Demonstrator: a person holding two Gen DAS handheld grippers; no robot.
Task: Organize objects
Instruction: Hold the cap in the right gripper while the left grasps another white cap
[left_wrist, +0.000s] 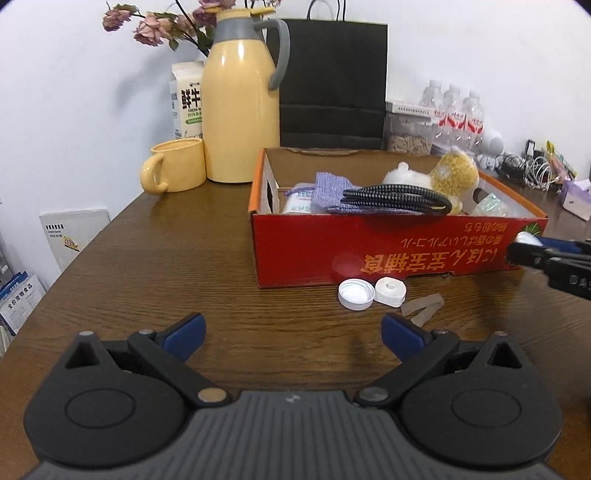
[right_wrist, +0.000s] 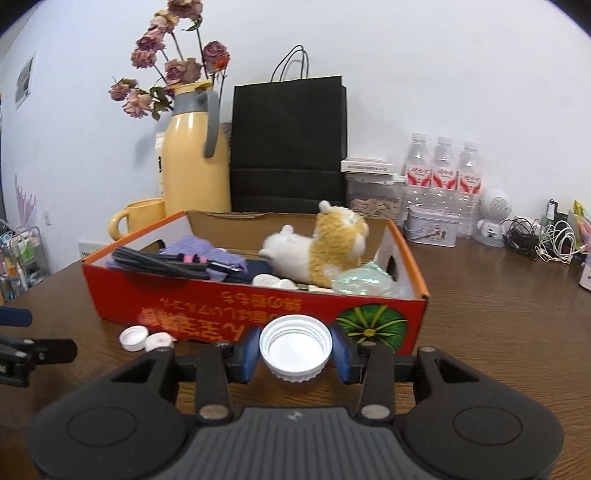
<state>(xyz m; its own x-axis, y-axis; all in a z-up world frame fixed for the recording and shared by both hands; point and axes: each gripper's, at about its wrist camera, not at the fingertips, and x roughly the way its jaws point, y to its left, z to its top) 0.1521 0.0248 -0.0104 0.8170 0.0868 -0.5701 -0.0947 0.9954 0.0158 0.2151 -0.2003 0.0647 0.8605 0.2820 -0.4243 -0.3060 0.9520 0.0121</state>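
White cap (right_wrist: 295, 349) clamped between right gripper (right_wrist: 297, 352) pads, just short of red box (right_wrist: 258, 310) front wall. Left gripper (left_wrist: 293, 332) jaws spread, empty, over bare table (left_wrist: 166, 258). Second cap (left_wrist: 356, 294) and small white lid (left_wrist: 390, 291) lie at box's near edge.

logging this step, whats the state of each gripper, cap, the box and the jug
left gripper: open, empty
right gripper: shut on big cap
small cap: on table, open side up
box: open, part filled
jug: upright, lid on
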